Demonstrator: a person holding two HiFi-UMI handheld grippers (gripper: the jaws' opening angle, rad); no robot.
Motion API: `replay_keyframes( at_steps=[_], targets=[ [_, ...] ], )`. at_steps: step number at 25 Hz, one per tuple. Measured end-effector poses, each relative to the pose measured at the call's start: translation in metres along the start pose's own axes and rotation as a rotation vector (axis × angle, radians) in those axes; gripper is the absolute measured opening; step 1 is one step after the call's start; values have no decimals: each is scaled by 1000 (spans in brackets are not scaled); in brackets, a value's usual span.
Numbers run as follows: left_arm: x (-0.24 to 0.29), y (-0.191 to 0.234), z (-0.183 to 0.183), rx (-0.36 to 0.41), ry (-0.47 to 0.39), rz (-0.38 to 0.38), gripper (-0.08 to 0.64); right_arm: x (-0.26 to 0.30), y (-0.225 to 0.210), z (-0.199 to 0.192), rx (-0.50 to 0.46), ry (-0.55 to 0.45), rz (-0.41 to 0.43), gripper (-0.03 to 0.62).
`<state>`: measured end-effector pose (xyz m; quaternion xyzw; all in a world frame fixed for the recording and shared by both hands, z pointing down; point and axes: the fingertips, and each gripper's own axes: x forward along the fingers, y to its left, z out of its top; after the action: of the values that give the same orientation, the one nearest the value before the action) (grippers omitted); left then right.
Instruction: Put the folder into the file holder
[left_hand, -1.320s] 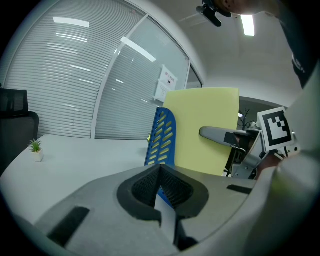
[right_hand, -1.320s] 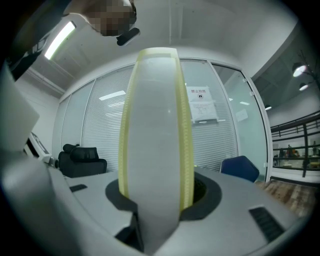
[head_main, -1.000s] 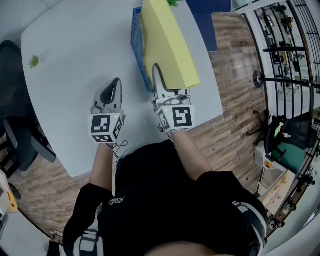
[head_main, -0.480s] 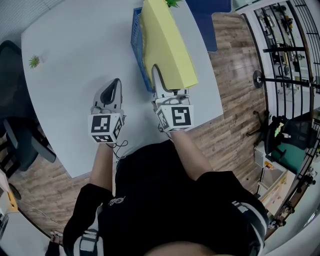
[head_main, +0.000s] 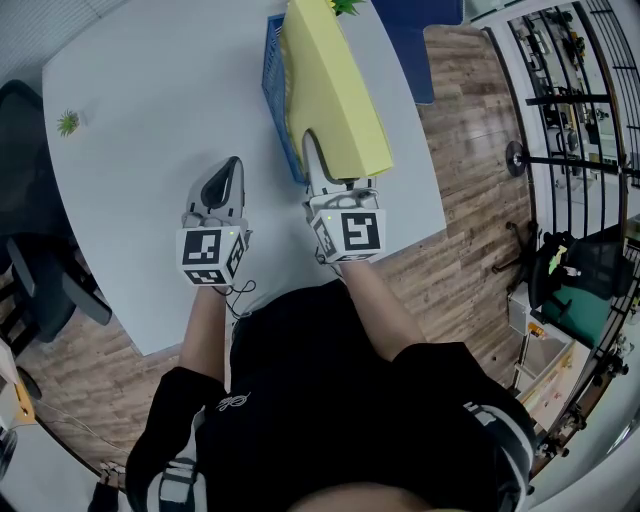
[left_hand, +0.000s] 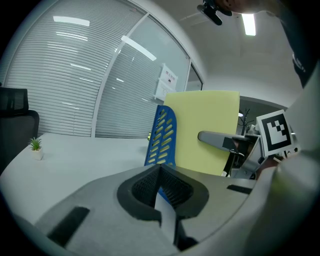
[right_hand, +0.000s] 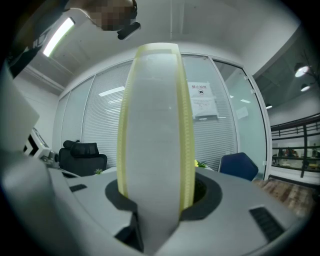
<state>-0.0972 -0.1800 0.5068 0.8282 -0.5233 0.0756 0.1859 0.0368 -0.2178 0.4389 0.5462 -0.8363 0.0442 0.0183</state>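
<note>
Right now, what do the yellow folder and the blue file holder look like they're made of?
The yellow folder is probably stiff plastic or coated card: its faces are flat, even and matte, and it stands rigid without sagging. The blue file holder is most likely moulded plastic, judging by the regular slanted slots in its wall and its uniform colour.

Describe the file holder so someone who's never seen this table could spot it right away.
Find the pale grey table. Toward its far right end a thick yellow folder is held up. The file holder stands just left of it: the only blue thing on the table, with slotted walls.
</note>
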Motion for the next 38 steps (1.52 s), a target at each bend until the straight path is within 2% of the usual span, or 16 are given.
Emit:
replay_keyframes(
  at_steps=[38],
  targets=[
    [0, 0, -3, -1, 7, 1, -3, 3, 0, -19, -12, 53, 5, 179]
  ],
)
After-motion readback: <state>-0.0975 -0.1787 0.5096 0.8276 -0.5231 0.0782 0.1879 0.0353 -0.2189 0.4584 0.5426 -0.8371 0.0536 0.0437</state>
